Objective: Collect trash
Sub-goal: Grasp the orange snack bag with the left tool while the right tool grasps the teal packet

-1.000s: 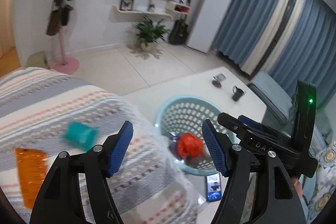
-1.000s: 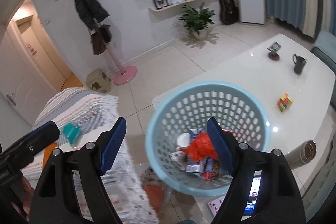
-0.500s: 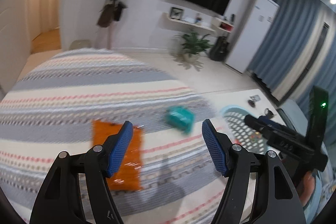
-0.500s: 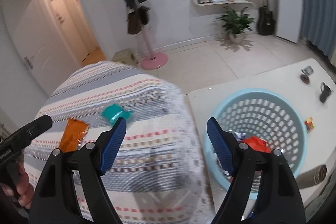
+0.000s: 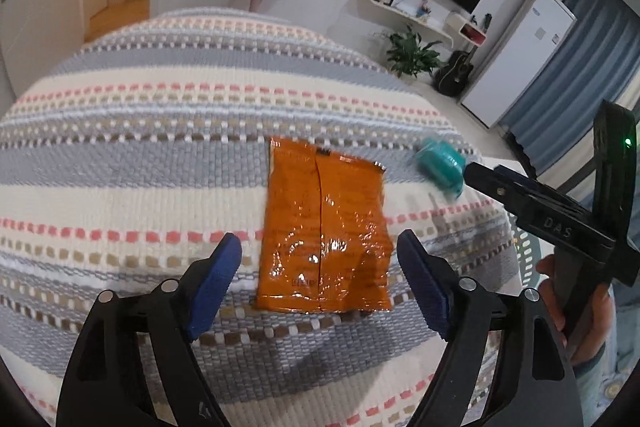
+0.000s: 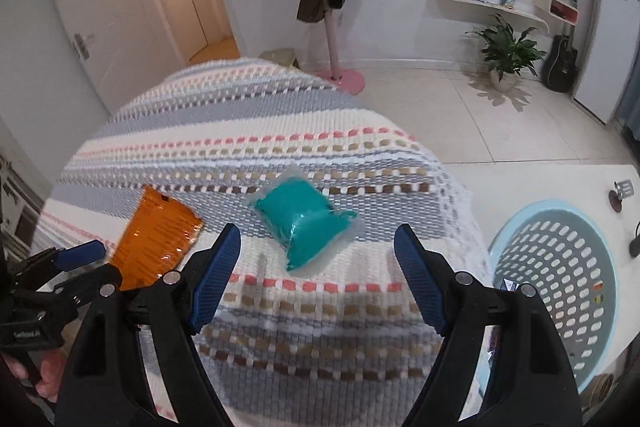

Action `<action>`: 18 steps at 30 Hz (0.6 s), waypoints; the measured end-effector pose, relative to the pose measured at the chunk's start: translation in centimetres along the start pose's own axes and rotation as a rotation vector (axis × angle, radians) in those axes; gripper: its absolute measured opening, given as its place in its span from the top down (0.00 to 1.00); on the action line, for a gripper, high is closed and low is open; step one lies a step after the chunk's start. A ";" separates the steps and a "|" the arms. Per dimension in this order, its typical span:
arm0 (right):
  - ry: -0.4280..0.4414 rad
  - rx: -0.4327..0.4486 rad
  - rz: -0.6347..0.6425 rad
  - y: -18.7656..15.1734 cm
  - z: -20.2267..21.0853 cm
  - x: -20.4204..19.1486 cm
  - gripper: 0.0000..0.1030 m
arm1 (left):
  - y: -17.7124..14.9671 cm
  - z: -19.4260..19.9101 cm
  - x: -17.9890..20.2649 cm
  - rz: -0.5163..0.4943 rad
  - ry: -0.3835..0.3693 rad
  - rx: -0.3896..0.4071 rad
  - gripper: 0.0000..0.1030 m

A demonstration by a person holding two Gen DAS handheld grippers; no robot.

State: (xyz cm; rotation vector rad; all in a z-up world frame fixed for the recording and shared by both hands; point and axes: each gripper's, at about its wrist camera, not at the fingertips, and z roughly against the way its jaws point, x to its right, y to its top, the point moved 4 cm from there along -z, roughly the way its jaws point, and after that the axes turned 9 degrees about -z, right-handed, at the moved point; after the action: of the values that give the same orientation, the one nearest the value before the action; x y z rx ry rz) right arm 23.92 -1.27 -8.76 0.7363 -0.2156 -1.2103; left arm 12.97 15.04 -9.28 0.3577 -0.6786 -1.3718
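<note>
From the left wrist view, the orange wrapper (image 5: 324, 231) lies flat on the striped blanket (image 5: 140, 131), uncollected; its long axis runs away from the camera toward the blanket's far edge, the sealed end with a dark tab pointing that way. The left claw (image 5: 320, 283) hangs over the wrapper's near end with its jaws opening — the wrapper shows between them, but no pad presses on it. The teal packet (image 5: 440, 167) sits near the blanket's right edge. In the right wrist view, that packet (image 6: 306, 223) lies crumpled in clear film, its long axis slanting from far-left to near-right. The right claw (image 6: 316, 279) stands released just short of it, empty. Off the blanket's right edge, the blue basket (image 6: 600, 259) seems to hold some litter — so two pieces look left to gather.
</note>
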 end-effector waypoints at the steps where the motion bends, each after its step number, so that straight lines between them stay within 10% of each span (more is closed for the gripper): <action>1: -0.005 -0.002 0.011 0.0 -0.3 -0.2 0.27 | 0.1 -0.2 0.1 -0.003 0.003 0.007 0.21; 13: -0.054 -0.057 0.081 0.6 -4.2 -1.4 0.27 | 1.1 -2.9 3.8 -0.187 0.166 -0.002 0.14; 18: -0.079 -0.043 0.092 0.9 -4.4 -1.6 0.33 | 1.7 -2.9 3.8 -0.202 0.219 0.003 0.27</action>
State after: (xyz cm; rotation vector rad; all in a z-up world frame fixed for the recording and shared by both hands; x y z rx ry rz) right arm 26.29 2.02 -11.16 0.6348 -0.2852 -1.1538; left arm 16.28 11.25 -9.60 0.5828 -0.4726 -1.4960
